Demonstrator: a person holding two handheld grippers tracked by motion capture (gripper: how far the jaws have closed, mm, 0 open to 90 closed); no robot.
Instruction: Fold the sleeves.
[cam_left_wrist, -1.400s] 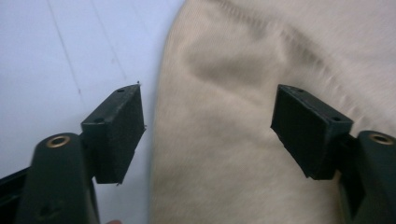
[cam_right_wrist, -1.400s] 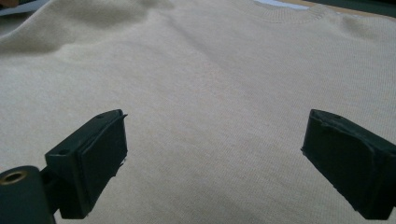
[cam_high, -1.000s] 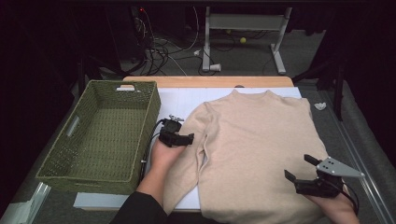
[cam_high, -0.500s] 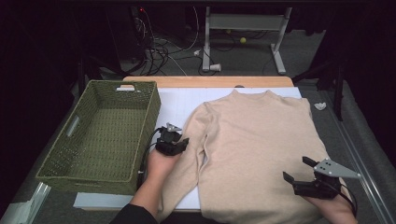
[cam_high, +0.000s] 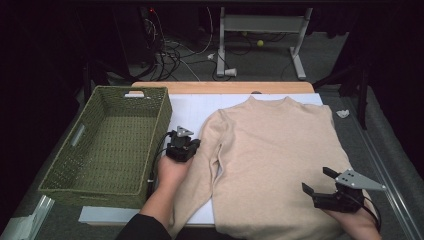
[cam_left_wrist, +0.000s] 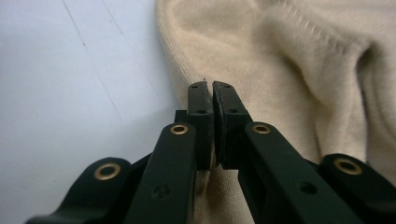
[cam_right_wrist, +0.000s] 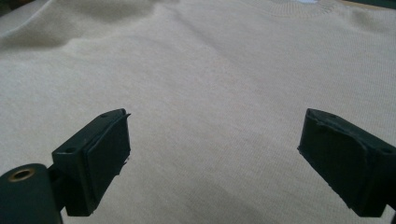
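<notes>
A beige sweater (cam_high: 280, 150) lies flat on the white sheet, neck toward the far side. My left gripper (cam_high: 187, 146) rests at the outer edge of its left sleeve (cam_high: 200, 165), beside the basket. In the left gripper view its jaws have just been closing and now meet on the sleeve's folded edge (cam_left_wrist: 187, 70), with knit fabric running under the left gripper (cam_left_wrist: 212, 91). My right gripper (cam_high: 318, 181) hovers over the sweater's near right part with its jaws wide apart. Between the jaws of the right gripper (cam_right_wrist: 215, 135) only flat sweater cloth (cam_right_wrist: 210, 70) is seen, untouched.
A green woven basket (cam_high: 165, 120) stands empty at the left, close to my left hand. The white sheet (cam_high: 190, 110) covers the table, with a wooden edge (cam_high: 220, 87) at the back. A small white scrap (cam_high: 343, 113) lies at the far right.
The left gripper's jaws have gone from open to closed at the sleeve's edge, and the hand shifted only slightly. The right gripper has stayed put and open.
</notes>
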